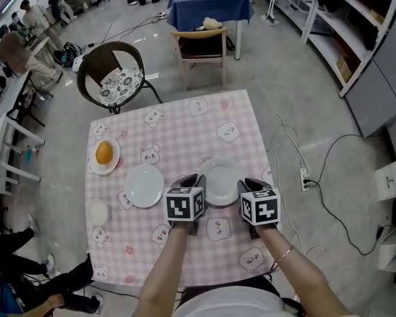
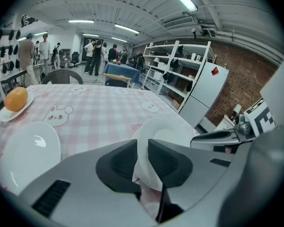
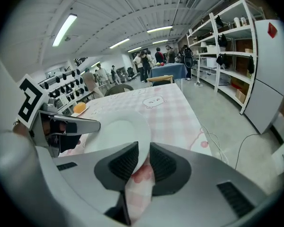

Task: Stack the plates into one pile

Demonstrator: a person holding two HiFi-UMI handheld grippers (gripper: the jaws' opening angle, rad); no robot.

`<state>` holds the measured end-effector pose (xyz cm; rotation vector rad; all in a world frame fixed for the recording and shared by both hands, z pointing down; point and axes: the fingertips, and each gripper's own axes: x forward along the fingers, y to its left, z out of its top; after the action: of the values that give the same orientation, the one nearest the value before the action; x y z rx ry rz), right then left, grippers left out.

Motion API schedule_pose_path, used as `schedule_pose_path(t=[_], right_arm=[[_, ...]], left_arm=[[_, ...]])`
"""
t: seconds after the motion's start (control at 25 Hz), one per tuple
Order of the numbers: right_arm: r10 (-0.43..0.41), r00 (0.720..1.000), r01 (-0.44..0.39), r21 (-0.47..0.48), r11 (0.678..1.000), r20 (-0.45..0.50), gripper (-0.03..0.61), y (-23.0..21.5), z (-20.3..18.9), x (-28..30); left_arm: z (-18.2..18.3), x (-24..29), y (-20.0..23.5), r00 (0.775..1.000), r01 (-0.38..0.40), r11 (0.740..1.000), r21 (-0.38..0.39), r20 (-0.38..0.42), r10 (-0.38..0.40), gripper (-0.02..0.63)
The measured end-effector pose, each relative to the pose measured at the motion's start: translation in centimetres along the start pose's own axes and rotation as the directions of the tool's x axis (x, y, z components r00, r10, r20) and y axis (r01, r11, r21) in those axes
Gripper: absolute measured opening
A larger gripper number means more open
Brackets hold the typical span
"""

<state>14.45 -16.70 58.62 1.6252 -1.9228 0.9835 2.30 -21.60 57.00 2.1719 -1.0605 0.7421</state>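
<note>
A white plate point(image 1: 221, 183) lies right of centre on the pink checked table point(image 1: 185, 131), and both grippers are at its near rim. My left gripper point(image 1: 192, 178) has the plate's left rim point(image 2: 165, 126) between its jaws, and both pads touch it. On the plate's right rim point(image 3: 113, 131) is my right gripper point(image 1: 251, 182); the rim leans on one pad and cloth shows beside the other. A second white plate point(image 1: 144, 185) lies just to the left, apart from the first. Further left lie a small plate point(image 1: 98, 212) and a plate carrying an orange point(image 1: 104, 154).
A round chair point(image 1: 112, 74) and a wooden chair point(image 1: 201, 51) stand past the table's far edge. Cables and a power strip point(image 1: 304, 177) lie on the floor to the right. People sit and stand at the far left.
</note>
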Motion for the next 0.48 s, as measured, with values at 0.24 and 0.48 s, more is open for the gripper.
schedule_pose_path(t=[0.24, 0.48], right_arm=[[-0.002, 1.000, 0.001, -0.038, 0.999, -0.006, 0.081, 0.12, 0.19, 0.53], [0.005, 1.000, -0.005, -0.037, 0.999, 0.001, 0.083, 0.01, 0.48, 0.67]], left_arm=[[-0.43, 0.63, 0.55, 0.999, -0.030, 0.999, -0.022, -0.017, 0.030, 0.083], [-0.46, 0.80, 0.71, 0.999, -0.051, 0.999, -0.011, -0.013, 0.050, 0.091]])
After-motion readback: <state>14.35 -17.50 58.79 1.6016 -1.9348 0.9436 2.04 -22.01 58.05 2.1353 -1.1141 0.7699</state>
